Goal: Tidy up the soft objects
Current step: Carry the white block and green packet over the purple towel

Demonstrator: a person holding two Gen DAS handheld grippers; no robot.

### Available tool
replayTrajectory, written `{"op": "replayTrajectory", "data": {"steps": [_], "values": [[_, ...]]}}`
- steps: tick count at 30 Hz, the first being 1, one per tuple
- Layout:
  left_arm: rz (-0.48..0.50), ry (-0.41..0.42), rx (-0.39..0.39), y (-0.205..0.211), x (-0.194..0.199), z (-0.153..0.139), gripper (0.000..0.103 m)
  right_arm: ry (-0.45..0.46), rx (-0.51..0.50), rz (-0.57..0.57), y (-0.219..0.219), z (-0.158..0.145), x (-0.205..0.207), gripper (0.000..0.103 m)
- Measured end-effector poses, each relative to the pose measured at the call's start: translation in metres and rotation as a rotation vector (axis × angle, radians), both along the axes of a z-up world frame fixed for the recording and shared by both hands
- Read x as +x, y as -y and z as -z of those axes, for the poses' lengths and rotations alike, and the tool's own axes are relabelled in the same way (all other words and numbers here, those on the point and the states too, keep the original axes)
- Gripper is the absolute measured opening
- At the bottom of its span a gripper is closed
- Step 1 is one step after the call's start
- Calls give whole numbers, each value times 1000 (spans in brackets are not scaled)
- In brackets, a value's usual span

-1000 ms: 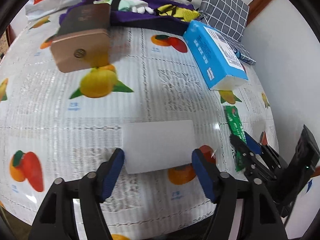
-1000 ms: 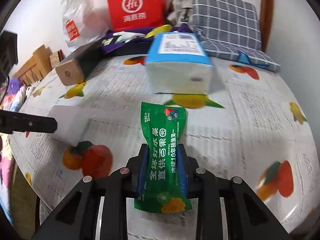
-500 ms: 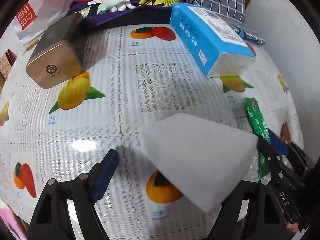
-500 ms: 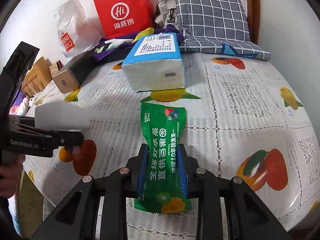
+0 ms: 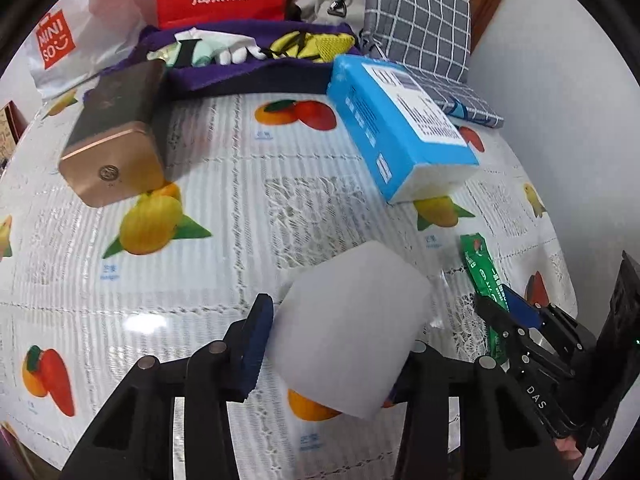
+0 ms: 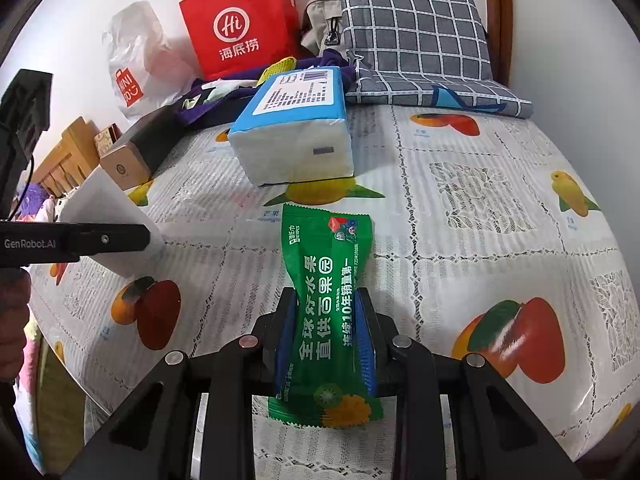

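Above the fruit-print counter [image 5: 224, 208], a white sponge [image 5: 348, 332] is gripped in the left gripper [image 5: 332, 344], whose jaws have just been closing on it. A green packet [image 6: 326, 300] is clamped in the right gripper [image 6: 326, 336]. A person's hand [image 6: 12, 320] is seen only from the right wrist.

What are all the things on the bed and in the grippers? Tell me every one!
white sponge block: 1, white, pinched in the left gripper, tilted
green snack packet: 1, green, clamped in the right gripper
tissue pack: 1, blue and white, mid sheet
rose-gold box: 1, brown and gold, left of the tissue pack
red paper bag: 1, red, at the wall
white plastic bag: 1, white, beside the red bag
checked pillow: 1, grey, back right
purple cloth pile: 1, purple, back
fruit-print sheet: 1, white
left gripper: 1, black, jaws just closed in
right gripper: 1, black
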State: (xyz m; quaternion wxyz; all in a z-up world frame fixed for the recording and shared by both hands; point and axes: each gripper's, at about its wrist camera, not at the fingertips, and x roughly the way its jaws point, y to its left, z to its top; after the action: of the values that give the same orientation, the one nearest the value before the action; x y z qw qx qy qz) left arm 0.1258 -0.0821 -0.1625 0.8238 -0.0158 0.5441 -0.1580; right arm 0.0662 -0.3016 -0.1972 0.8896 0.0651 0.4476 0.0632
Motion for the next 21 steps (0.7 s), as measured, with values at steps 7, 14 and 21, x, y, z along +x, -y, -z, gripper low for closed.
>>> {"op": "replayTrajectory", "data": {"steps": [7,14,21], "values": [[-46,35,-4,-23,10,-17,43,11,-25,-18,-10,-17,6,29],[-74,58,-49,-44,18,-33,43,63,-69,-43,-26,-50,16,29],[-99,93,-57,-61,24,-47,44,104,-89,-75,-46,-78,27,29]]}}
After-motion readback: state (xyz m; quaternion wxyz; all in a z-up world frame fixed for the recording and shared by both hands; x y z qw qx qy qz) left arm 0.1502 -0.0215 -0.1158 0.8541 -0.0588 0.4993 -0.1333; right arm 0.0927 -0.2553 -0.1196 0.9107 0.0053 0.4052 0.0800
